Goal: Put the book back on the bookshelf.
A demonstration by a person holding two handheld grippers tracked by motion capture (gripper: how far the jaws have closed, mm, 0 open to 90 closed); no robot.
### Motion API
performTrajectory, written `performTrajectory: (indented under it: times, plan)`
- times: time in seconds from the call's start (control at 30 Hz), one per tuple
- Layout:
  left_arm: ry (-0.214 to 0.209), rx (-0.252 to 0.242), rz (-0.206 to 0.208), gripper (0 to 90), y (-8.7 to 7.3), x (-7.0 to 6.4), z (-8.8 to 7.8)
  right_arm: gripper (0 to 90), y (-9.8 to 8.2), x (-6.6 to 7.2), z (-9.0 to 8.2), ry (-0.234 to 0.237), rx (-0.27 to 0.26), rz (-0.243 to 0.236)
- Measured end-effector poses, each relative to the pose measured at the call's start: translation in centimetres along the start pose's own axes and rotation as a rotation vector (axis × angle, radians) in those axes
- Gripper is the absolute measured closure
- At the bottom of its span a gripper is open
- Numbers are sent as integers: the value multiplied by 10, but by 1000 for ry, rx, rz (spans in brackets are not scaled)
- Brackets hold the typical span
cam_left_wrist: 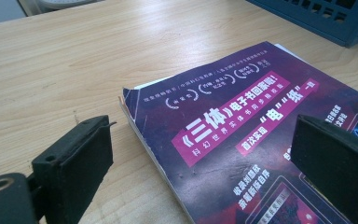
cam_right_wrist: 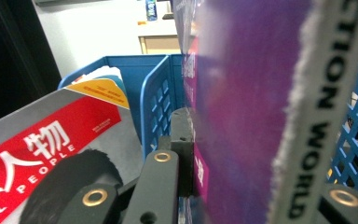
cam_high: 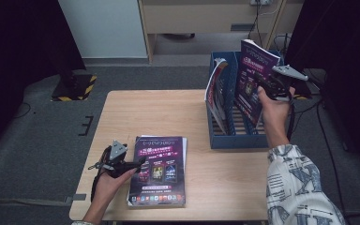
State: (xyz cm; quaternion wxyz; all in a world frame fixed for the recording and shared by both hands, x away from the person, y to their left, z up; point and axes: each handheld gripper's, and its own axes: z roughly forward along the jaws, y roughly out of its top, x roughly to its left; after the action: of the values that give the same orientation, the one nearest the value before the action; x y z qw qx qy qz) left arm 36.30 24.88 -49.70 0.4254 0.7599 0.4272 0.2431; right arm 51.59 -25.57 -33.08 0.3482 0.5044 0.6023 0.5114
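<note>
A stack of purple magazines (cam_high: 161,173) lies flat near the table's front edge. My left gripper (cam_high: 140,165) rests at the stack's left edge. Its jaws stand open, and in the left gripper view the top cover (cam_left_wrist: 242,130) lies below and between the two black pads (cam_left_wrist: 74,163), which do not press on it. My right gripper (cam_high: 263,86) is shut on another purple magazine (cam_high: 253,77), held upright over the blue file rack (cam_high: 236,140). In the right gripper view the left pad (cam_right_wrist: 182,149) presses against that magazine's cover (cam_right_wrist: 242,93), and its spine faces the camera.
A red and white magazine (cam_high: 214,91) (cam_right_wrist: 42,149) stands in the rack's left slot. The rack sits at the right rear of the wooden table (cam_high: 159,112). Grey carpet surrounds the table, with a desk and cables behind.
</note>
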Motion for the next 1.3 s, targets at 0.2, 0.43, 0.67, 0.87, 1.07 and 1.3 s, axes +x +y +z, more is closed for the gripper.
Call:
performTrajectory:
  times: [0.2,0.43,0.67,0.87,1.07,1.3]
  plan:
    - [0,-2,1,54,0,0,-1,829,-6,-2,9,-11,-3,4]
    - [1,0,3,54,0,0,0,828,-13,0,13,-12,-7,8]
    - [2,-3,2,54,1,1,-1,829,-21,2,20,-19,-1,7]
    - [1,-5,1,54,1,1,-2,829,-25,6,21,-24,-16,7]
    - [3,-9,3,54,1,2,-3,828,-34,6,20,-31,-15,12]
    - [5,-6,7,54,1,1,-2,828,-41,4,20,-33,-13,17]
